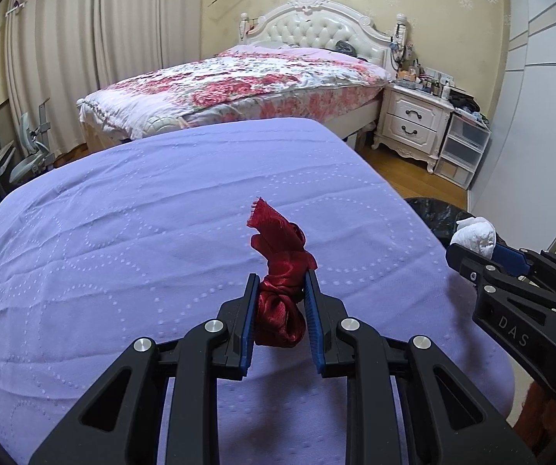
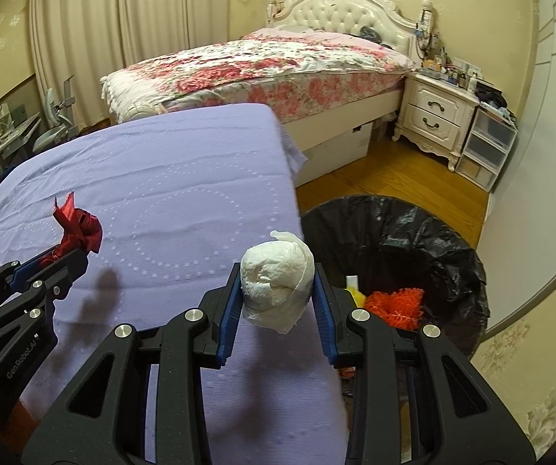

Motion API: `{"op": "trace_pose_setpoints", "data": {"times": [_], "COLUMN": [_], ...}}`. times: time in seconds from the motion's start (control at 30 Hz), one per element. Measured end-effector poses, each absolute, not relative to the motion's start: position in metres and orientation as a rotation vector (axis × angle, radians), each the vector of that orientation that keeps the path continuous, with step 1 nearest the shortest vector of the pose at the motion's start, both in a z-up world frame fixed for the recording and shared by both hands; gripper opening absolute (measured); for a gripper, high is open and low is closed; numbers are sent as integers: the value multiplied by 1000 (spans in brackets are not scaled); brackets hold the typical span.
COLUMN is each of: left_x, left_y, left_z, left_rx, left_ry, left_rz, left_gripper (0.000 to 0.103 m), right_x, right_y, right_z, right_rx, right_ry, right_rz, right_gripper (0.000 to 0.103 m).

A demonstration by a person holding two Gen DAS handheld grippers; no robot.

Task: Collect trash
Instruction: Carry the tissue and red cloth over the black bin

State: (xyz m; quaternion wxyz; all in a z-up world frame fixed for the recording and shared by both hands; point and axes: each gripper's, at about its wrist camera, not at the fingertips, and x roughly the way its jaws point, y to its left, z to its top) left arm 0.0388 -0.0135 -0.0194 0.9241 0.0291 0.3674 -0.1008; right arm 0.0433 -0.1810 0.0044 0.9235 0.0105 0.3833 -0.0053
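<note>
- A lavender quilted cover [image 1: 161,232] lies below both grippers; beyond it stand a floral bed [image 1: 239,81] and a white nightstand [image 1: 413,120].
- Only the right wrist view looks into the black-lined trash bin [image 2: 413,232], just right of the cover, holding orange and yellow scraps.
- The left gripper [image 1: 281,310] is clamped on a red satin rag [image 1: 281,271], raised over the cover.
- The right gripper [image 2: 276,298] pinches a white tissue wad [image 2: 278,279] at the cover's edge, beside the bin.

Lavender quilted cloth [image 1: 161,232] covering table
</note>
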Motion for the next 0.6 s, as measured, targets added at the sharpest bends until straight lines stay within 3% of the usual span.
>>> {"op": "trace_pose_setpoints", "data": {"times": [0.6], "left_x": [57], "left_y": [-91], "left_z": [-16], "left_rx": [124], "left_ry": [730], "left_rz": [-308], "left_gripper": [24], "right_x": [44], "right_y": [-255], "right_z": [10], "right_rx": [76], "right_ry": [753], "right_rz": [-160], "right_gripper": [33]}}
